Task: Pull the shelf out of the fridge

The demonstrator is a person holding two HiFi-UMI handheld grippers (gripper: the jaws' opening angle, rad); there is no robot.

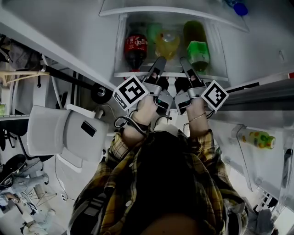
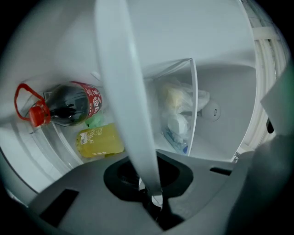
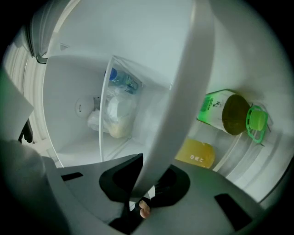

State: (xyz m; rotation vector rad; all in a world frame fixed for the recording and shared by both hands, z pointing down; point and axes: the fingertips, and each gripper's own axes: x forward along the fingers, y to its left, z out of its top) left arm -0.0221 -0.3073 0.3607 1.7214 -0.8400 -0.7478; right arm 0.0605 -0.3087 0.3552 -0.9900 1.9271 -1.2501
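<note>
The fridge shelf (image 1: 212, 77) is a clear tray with a white front rim, and it sits in the open fridge straight ahead. A cola bottle (image 1: 135, 48), a yellow drink bottle (image 1: 167, 43) and a green bottle (image 1: 196, 48) lie on it. My left gripper (image 1: 161, 61) is shut on the rim near its middle, and the white rim strip (image 2: 124, 92) runs down into its jaws (image 2: 153, 195). Just to its right, my right gripper (image 1: 183, 62) is shut on the same rim (image 3: 183, 92), pinched at the jaws (image 3: 140, 197). Both point level into the fridge.
Below the shelf a clear bin (image 2: 193, 105) holds bagged food. The open fridge door at the right carries a yellow-green bottle (image 1: 258, 139) in its rack. A white chair (image 1: 59, 133) stands to the left. A blue-capped bottle (image 1: 238, 7) sits above.
</note>
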